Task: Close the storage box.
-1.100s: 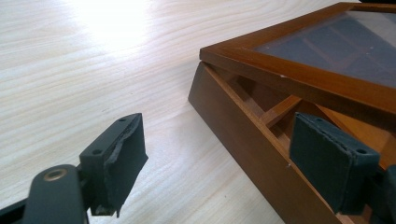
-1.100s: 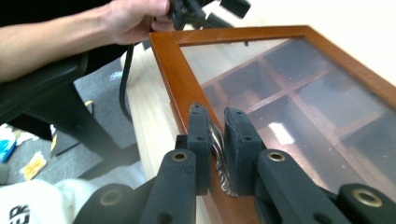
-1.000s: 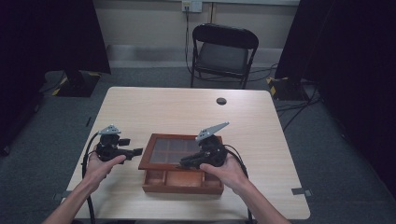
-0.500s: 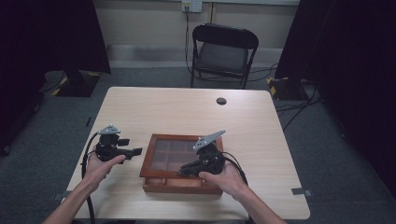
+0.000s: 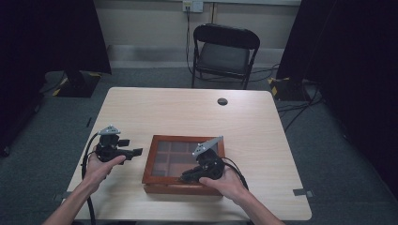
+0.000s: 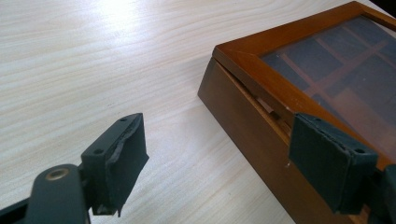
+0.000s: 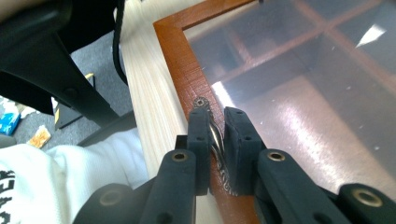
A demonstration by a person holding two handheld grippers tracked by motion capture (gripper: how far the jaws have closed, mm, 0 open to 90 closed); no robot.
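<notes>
Wooden box (image 5: 183,164) with a glass-paned lid sits near the table's (image 5: 263,140) front edge; over the last second the right gripper (image 5: 187,176) dropped to its front rim. Left gripper (image 6: 219,163) gapes wide beside the box's side, lid slightly ajar. Right gripper's jaws pinch the lid's ornate metal handle (image 7: 215,140), ready to lift.

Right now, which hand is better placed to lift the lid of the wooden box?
Right. The right gripper is already shut on the metal handle at the front edge of the glass lid. The left gripper is open beside the wooden box, one jaw over its left edge, gripping nothing.
</notes>
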